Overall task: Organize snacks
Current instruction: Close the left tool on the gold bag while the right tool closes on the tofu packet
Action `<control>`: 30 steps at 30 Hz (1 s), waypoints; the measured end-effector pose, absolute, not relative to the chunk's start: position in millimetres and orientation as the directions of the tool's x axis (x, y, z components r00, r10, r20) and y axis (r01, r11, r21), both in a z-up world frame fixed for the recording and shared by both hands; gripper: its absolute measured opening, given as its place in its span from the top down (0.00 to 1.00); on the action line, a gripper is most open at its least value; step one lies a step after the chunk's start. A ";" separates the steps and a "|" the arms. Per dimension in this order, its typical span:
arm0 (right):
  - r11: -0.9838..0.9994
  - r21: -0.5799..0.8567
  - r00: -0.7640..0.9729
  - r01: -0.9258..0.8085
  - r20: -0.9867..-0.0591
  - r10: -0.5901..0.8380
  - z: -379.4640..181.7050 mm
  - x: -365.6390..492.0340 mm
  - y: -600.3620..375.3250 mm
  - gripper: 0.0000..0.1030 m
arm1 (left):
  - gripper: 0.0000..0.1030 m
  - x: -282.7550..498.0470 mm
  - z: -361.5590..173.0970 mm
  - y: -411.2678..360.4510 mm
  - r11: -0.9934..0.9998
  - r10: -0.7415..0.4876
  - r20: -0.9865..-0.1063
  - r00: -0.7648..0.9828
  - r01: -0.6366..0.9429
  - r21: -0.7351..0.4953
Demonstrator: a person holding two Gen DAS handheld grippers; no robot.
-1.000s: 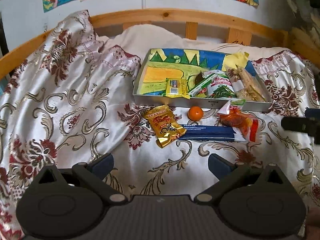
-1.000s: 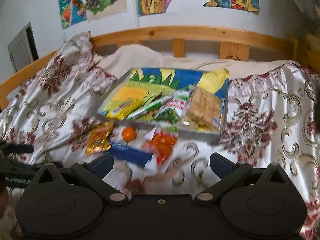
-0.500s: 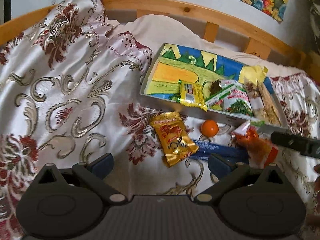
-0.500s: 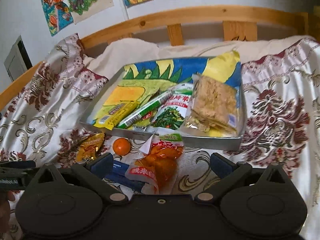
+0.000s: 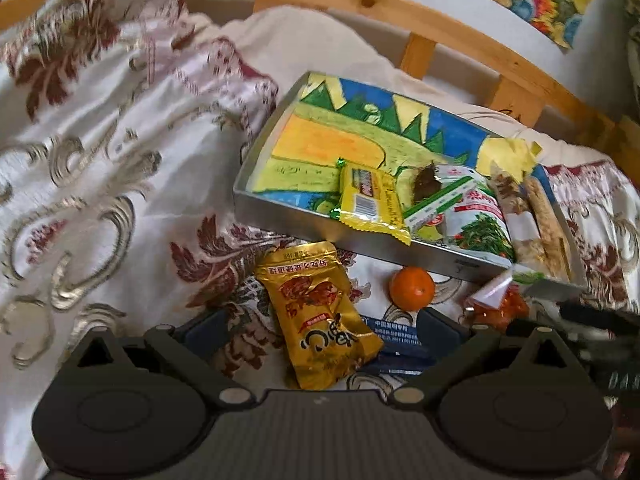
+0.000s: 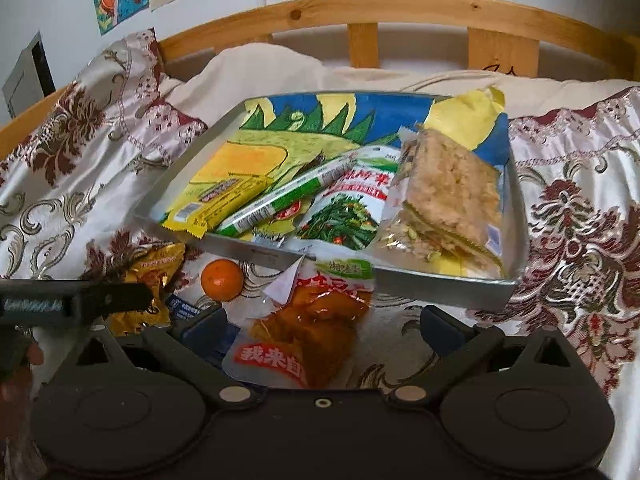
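Tray [image 6: 440, 286]: 4 packets; outside: 3 packets, 1 orange [image 6: 222, 280]; both tongs agape.

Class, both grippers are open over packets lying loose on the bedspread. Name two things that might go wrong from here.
1. The left gripper straddles the gold packet, which overlaps the blue packet; closing might pinch both.
2. The right gripper frames the orange packet; the mandarin beside it could get nudged and roll on the bedspread.

Glossy gold foil packet [image 5: 322, 316]; matt grey metal tray [image 6: 440, 286]; shiny embroidered satin bedspread [image 5: 100, 184]; smooth varnished wooden headboard [image 6: 362, 10]; crinkly clear plastic wrapper [image 6: 448, 200].
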State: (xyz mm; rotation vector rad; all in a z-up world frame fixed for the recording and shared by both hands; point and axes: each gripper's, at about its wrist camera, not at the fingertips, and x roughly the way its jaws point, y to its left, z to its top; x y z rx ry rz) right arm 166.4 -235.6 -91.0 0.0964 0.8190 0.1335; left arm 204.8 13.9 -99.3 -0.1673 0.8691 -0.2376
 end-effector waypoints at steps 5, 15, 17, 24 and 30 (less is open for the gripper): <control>0.988 0.136 0.664 -0.071 -0.733 0.149 -101.3 173.3 -233.0 0.04 | 0.01 216.6 -109.4 12.4 0.942 -0.328 -0.741 0.585 0.149 -0.300; 0.991 0.113 0.658 -0.064 -0.742 0.127 -107.3 177.6 -222.1 0.20 | 0.13 220.8 -113.3 5.7 0.965 -0.260 -0.765 0.589 0.123 -0.233; 0.992 0.103 0.654 -0.067 -0.746 0.122 -108.2 177.8 -220.2 0.21 | 0.19 220.5 -113.5 2.2 0.973 -0.228 -0.777 0.587 0.121 -0.195; 0.996 0.060 0.654 -0.072 -0.751 0.093 -111.8 178.1 -216.0 0.29 | 0.41 218.6 -110.5 -2.4 0.974 -0.227 -0.784 0.577 0.140 -0.179; 0.996 0.061 0.646 -0.058 -0.759 0.084 -110.0 177.5 -213.6 0.42 | 0.51 214.3 -105.1 -1.1 0.970 -0.242 -0.789 0.564 0.133 -0.203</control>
